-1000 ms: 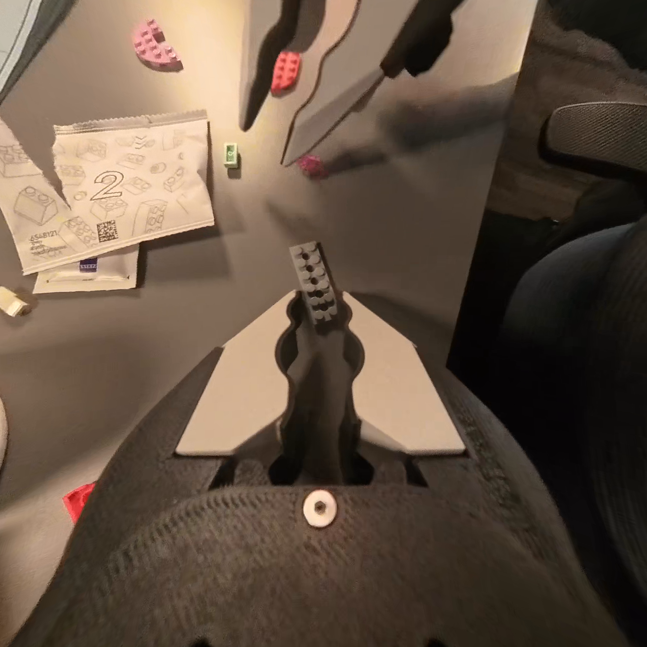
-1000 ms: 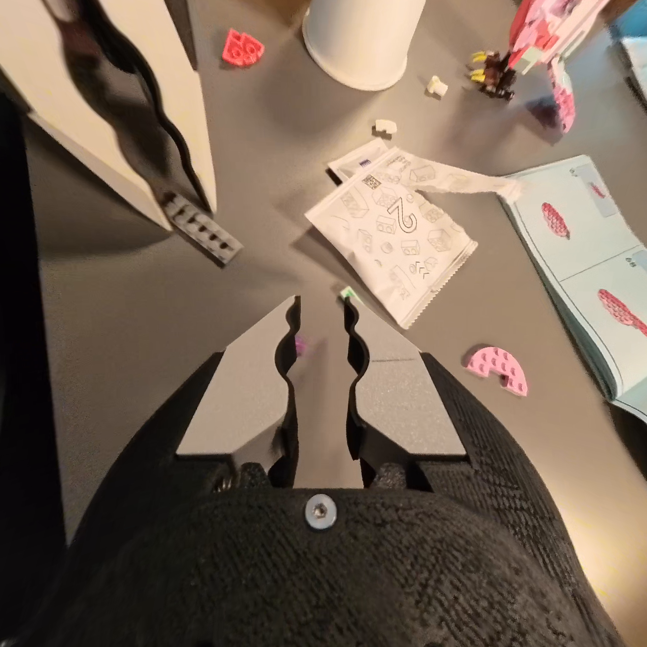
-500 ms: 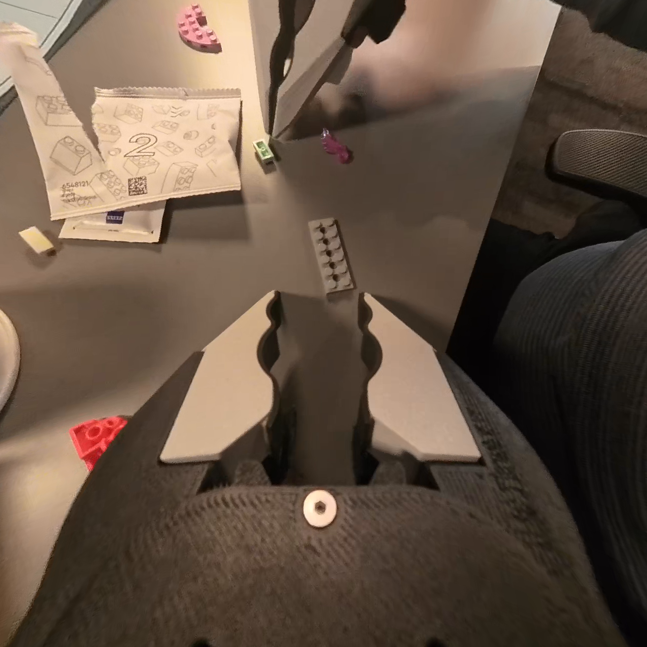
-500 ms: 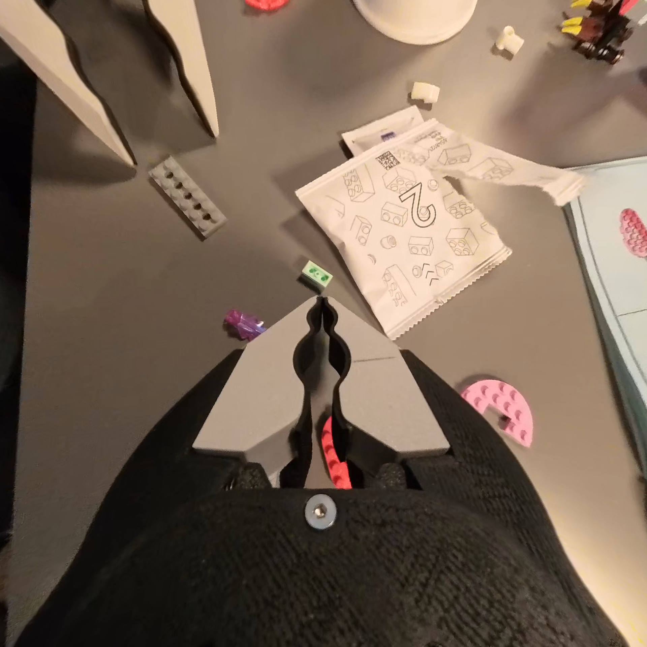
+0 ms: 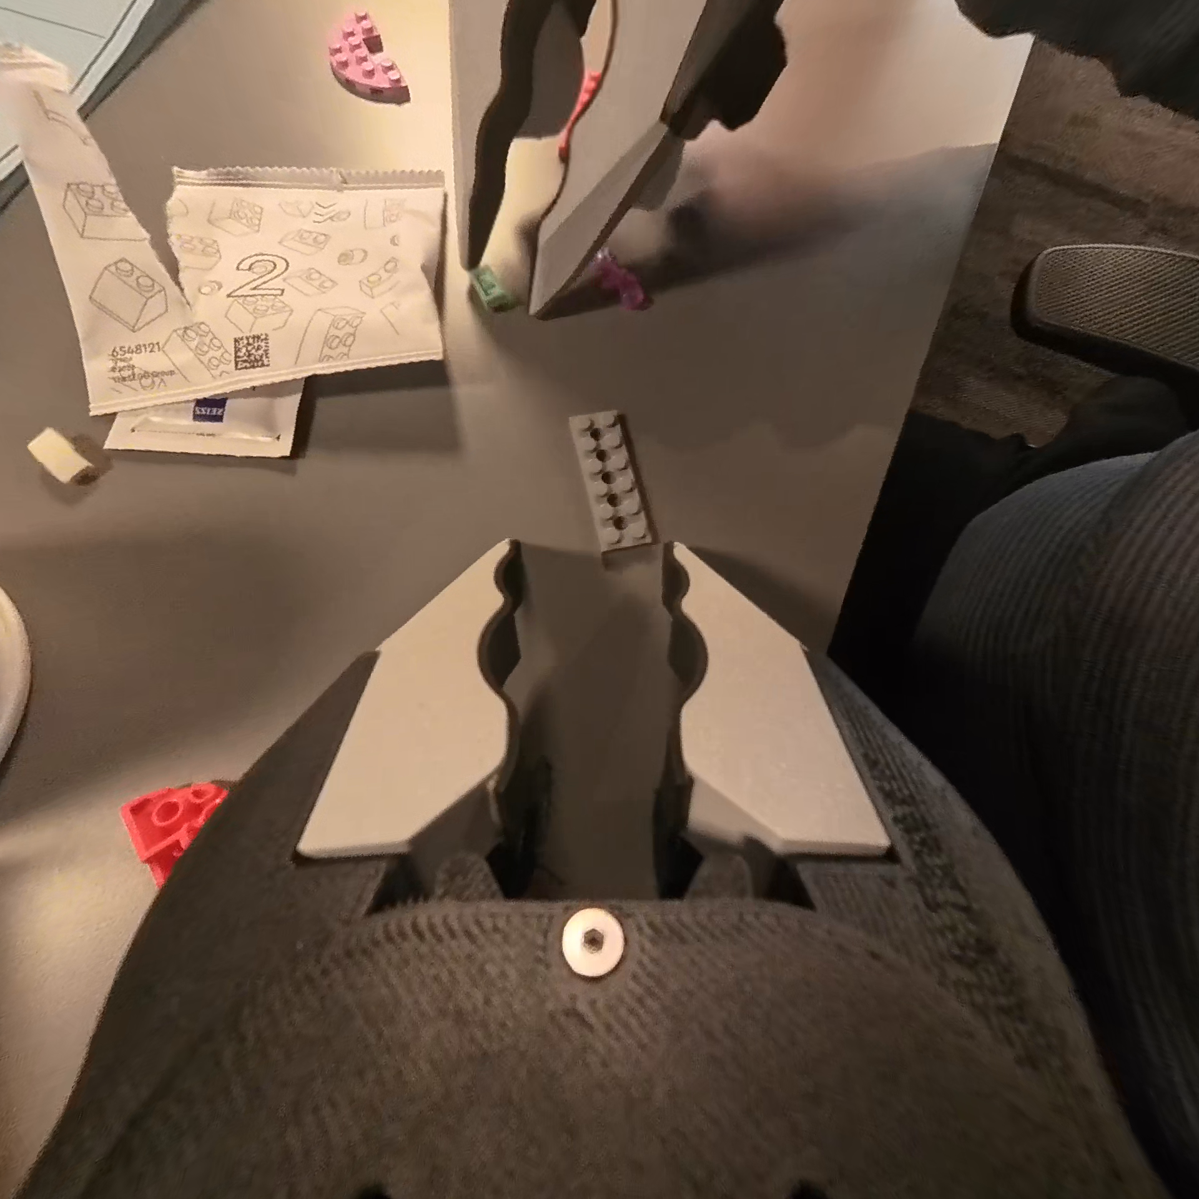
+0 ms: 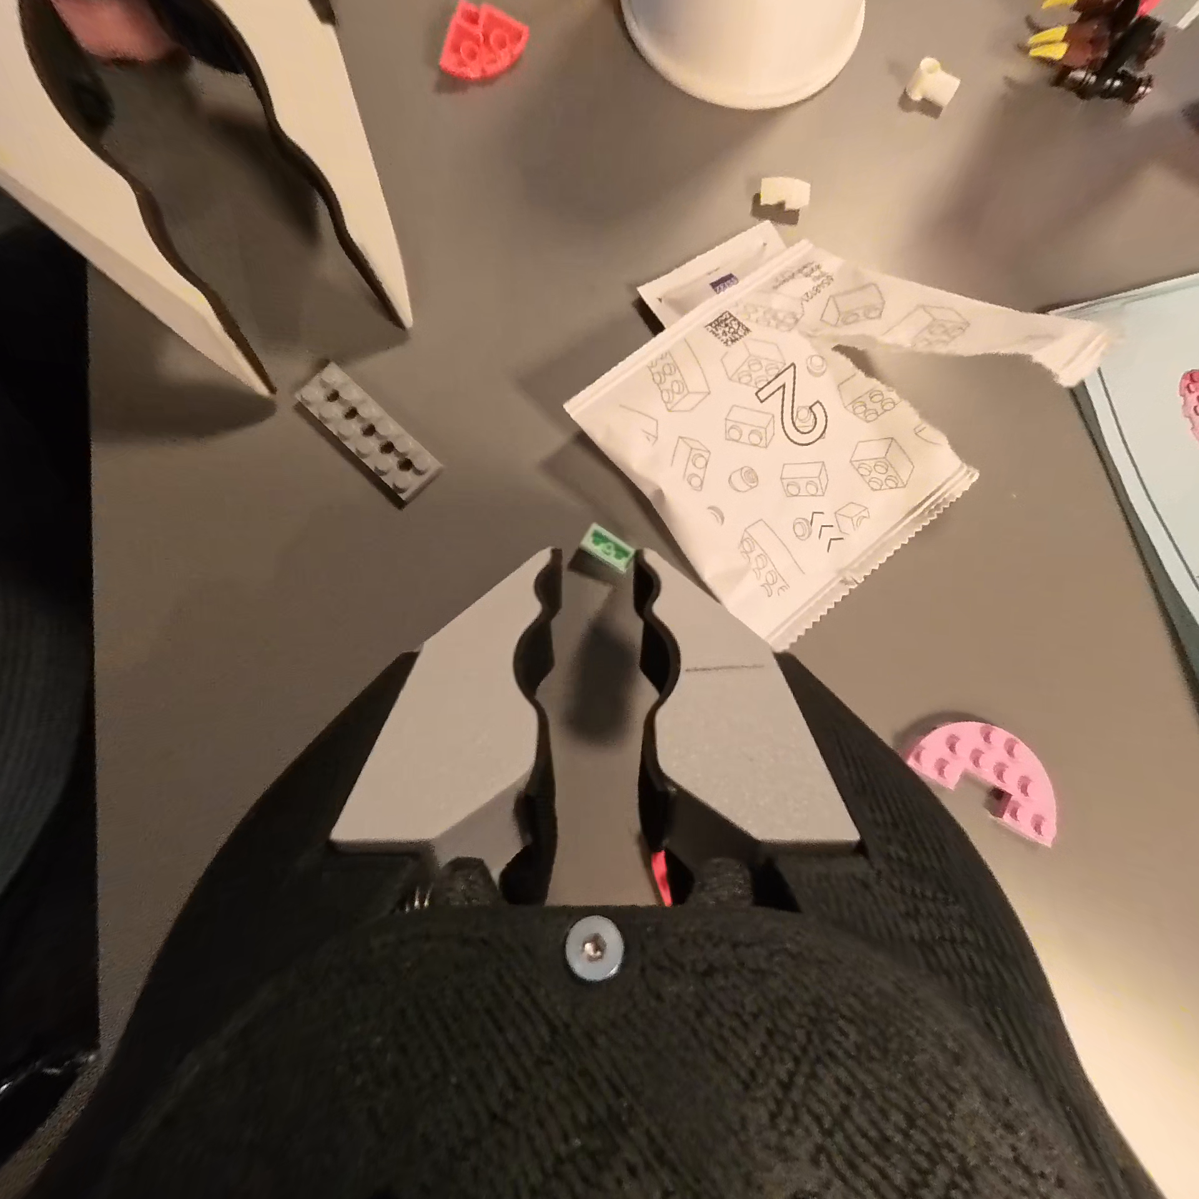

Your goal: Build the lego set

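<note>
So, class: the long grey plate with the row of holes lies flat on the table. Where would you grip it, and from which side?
Grip the grey plate across its two long edges near mid-length, coming down from above. It lies flat and thin, so only its narrow width suits the open left gripper hovering at its near end.

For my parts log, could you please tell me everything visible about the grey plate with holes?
The grey plate is a long, thin plastic building piece with two rows of studs and five holes along its middle. It lies flat, studs up, on the dark grey table, just beyond the open fingers of the left gripper, with nothing gripping it.
</note>
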Demonstrator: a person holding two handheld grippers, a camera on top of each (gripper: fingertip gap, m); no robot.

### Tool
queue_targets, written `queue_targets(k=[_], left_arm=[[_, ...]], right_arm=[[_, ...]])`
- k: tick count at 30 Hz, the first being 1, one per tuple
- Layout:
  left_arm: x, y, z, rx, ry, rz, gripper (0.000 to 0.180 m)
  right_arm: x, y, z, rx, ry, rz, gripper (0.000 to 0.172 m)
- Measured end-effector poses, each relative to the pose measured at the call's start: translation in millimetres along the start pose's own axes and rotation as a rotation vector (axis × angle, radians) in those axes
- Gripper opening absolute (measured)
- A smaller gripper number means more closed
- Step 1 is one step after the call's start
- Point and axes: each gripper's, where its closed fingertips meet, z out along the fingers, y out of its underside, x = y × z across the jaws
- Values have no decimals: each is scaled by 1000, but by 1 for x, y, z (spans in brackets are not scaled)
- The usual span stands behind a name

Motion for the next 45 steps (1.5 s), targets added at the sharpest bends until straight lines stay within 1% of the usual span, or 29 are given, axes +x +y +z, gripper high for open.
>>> queue_targets(k=[2,5,6,8,12,19,21,23,25,26,28,30,32,36,37,38,39,41,42,43,45], left_arm=[[2,-4,0,19,-18,49,41],[6,-12,-1,60,-29,95,39],[6,-14,-2,68,-28,100,39],[6,-16,-1,72,-30,105,39],[3,-23,-1,94,-58,123,39],[-10,-42,-5,188,-169,167,37],[-13,-45,-4,193,-218,214,37],[-17,-48,-1,190,-242,220,36],[-18,-48,6,178,-194,150,37],[-16,-48,9,171,-142,83,34],[-16,-47,14,160,-18,-104,29],[-19,-50,12,189,66,-232,24],[-24,-51,10,201,92,-289,21],[-27,-40,17,133,97,-329,20],[-26,-40,18,131,105,-344,17],[-24,-41,19,135,119,-353,9],[-25,-40,20,134,113,-355,8],[-29,-43,16,163,82,-320,5],[-32,-45,13,184,42,-267,4],[-34,-48,8,209,-8,-187,4],[-34,-58,-2,290,-120,39,3]], right_arm=[[0,-1,1,-4,19,-16,20],[3,-2,1,-5,52,-49,24],[2,-3,2,-6,46,-50,21],[-1,-2,2,-13,17,-36,7],[0,-2,2,-3,11,-38,6],[-7,-25,-5,128,-14,0,5],[-11,-32,-7,148,1,-43,5],[-16,-36,-6,146,26,-122,5],[-21,-38,-4,141,50,-207,5],[-23,-39,-3,138,64,-247,5],[-27,-41,-1,142,99,-338,5],[-29,-42,0,133,155,-436,5],[-32,-43,1,125,193,-518,5],[-35,-44,3,120,233,-604,5],[-34,-45,3,120,248,-622,5],[-33,-45,4,120,263,-639,5],[-32,-45,4,119,278,-651,5],[-31,-48,2,151,291,-615,5],[-31,-51,0,188,260,-538,6],[-33,-55,-3,236,202,-422,10],[-35,-67,-14,361,52,-142,12]])
